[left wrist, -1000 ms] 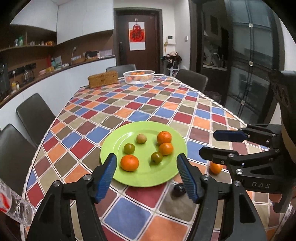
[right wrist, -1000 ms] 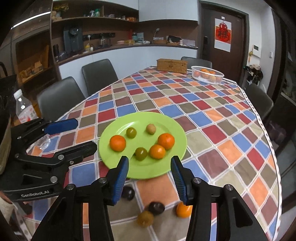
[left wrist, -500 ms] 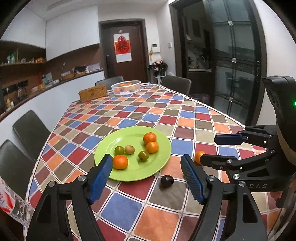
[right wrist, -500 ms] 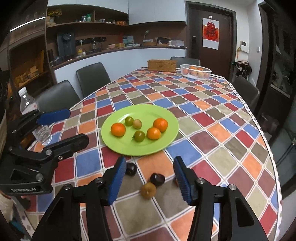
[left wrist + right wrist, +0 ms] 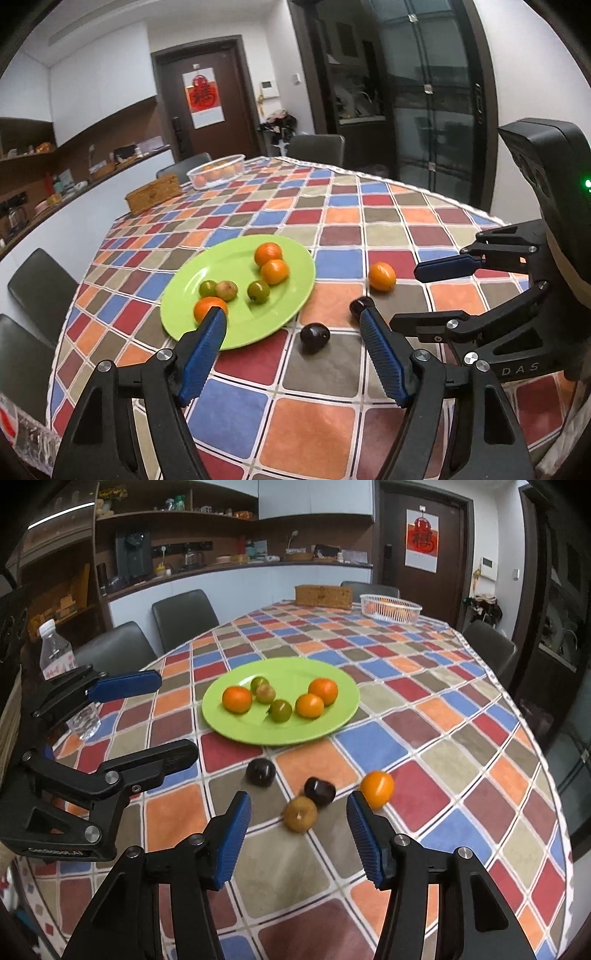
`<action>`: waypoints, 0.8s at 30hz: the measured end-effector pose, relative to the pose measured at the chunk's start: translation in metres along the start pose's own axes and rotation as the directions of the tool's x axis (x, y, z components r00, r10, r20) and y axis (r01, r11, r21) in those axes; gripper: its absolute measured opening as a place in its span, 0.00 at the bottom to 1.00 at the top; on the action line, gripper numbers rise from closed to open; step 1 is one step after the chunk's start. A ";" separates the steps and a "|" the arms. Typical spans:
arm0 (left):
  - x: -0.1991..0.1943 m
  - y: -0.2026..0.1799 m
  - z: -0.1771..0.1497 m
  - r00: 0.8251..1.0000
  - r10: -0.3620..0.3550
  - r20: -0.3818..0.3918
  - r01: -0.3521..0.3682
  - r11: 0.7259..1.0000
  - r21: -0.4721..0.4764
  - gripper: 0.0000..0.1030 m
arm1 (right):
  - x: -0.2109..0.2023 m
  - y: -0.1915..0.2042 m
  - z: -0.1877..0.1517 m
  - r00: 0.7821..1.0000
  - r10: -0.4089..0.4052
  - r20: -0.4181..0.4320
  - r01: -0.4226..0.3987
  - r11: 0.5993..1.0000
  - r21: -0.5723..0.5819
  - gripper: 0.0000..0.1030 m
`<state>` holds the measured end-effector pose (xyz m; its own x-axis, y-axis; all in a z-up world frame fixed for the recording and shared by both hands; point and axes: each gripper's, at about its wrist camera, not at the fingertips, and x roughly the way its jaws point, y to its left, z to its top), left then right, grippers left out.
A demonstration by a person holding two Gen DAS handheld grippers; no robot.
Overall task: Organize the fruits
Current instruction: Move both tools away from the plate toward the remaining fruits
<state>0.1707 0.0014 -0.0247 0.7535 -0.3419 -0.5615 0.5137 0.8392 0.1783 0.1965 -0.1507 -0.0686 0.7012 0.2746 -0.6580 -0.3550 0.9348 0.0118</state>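
A green plate (image 5: 221, 266) (image 5: 295, 672) on the checkered tablecloth holds three oranges, two green fruits and a brownish one. On the cloth near it lie an orange (image 5: 382, 276) (image 5: 376, 788), two dark plums (image 5: 314, 336) (image 5: 261, 771) and a brown fruit (image 5: 300, 813). My left gripper (image 5: 290, 321) is open and empty above the cloth, with one plum just ahead of its fingers. My right gripper (image 5: 298, 805) is open and empty, and the brown fruit and second plum (image 5: 320, 791) lie just beyond its fingertips. Each gripper shows at the edge of the other's view.
A white basket of oranges (image 5: 216, 171) (image 5: 390, 607) and a wicker box (image 5: 153, 194) (image 5: 323, 595) stand at the table's far end. A water bottle (image 5: 55, 653) stands at the left edge. Dark chairs (image 5: 184, 616) ring the table.
Both grippers have drawn back from the plate and sunk toward the cloth. The loose fruits now lie in front of the fingers. The right jaws stand a little wider, and the left view has rolled.
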 end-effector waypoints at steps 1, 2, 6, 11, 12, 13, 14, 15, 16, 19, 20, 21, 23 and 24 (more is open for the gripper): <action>0.003 0.000 -0.001 1.000 -0.008 -0.006 0.008 1.000 0.006 0.72 | 0.003 0.000 -0.001 1.000 0.003 -0.008 -0.003 1.000 0.002 0.53; 0.006 0.000 -0.002 1.000 -0.014 -0.013 0.014 1.000 0.010 0.70 | 0.006 0.000 -0.003 1.000 0.006 -0.018 -0.006 1.000 0.007 0.53; 0.025 -0.001 -0.008 0.997 -0.044 -0.057 0.046 0.998 0.040 0.66 | 0.019 -0.005 -0.008 0.998 0.021 -0.056 -0.019 0.999 0.038 0.53; 0.046 -0.004 -0.014 0.990 -0.081 -0.114 0.088 0.994 0.066 0.60 | 0.031 -0.010 -0.012 0.996 0.021 -0.085 -0.017 0.998 0.056 0.53; 0.051 -0.005 -0.015 0.988 -0.089 -0.128 0.099 0.992 0.073 0.60 | 0.033 -0.010 -0.012 0.996 0.021 -0.089 -0.016 0.998 0.056 0.53; 0.055 -0.006 -0.016 0.986 -0.094 -0.135 0.105 0.992 0.077 0.58 | 0.035 -0.011 -0.013 0.995 0.022 -0.094 -0.016 0.998 0.057 0.53; 0.058 -0.007 -0.016 0.985 -0.099 -0.144 0.111 0.990 0.082 0.56 | 0.037 -0.011 -0.013 0.995 0.025 -0.098 -0.019 0.998 0.059 0.52; 0.062 -0.008 -0.016 0.982 -0.107 -0.153 0.122 0.988 0.091 0.56 | 0.038 -0.011 -0.014 0.995 0.027 -0.101 -0.021 0.998 0.061 0.50; 0.065 -0.009 -0.016 0.981 -0.111 -0.157 0.127 0.987 0.097 0.55 | 0.039 -0.012 -0.014 0.994 0.028 -0.104 -0.022 0.998 0.062 0.49; 0.072 -0.011 -0.016 0.978 -0.120 -0.173 0.142 0.983 0.120 0.50 | 0.043 -0.014 -0.015 0.993 0.034 -0.113 -0.026 0.997 0.068 0.47; 0.074 -0.011 -0.015 0.976 -0.123 -0.177 0.146 0.981 0.125 0.49 | 0.044 -0.014 -0.015 0.993 0.033 -0.116 -0.025 0.997 0.069 0.46; 0.077 -0.011 -0.014 0.975 -0.129 -0.183 0.153 0.980 0.129 0.48 | 0.045 -0.015 -0.015 0.993 0.034 -0.117 -0.026 0.997 0.070 0.44; 0.082 -0.011 -0.012 0.972 -0.137 -0.193 0.163 0.978 0.129 0.46 | 0.047 -0.016 -0.015 0.992 0.042 -0.123 -0.033 0.997 0.074 0.42; 0.085 -0.011 -0.012 0.970 -0.140 -0.198 0.167 0.978 0.128 0.46 | 0.048 -0.016 -0.015 0.991 0.049 -0.126 -0.039 0.996 0.080 0.42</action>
<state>0.2242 -0.0318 -0.0838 0.5779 -0.3655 -0.7297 0.6804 0.7095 0.1836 0.2266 -0.1561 -0.1123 0.5998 0.2894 -0.7460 -0.3316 0.9384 0.0974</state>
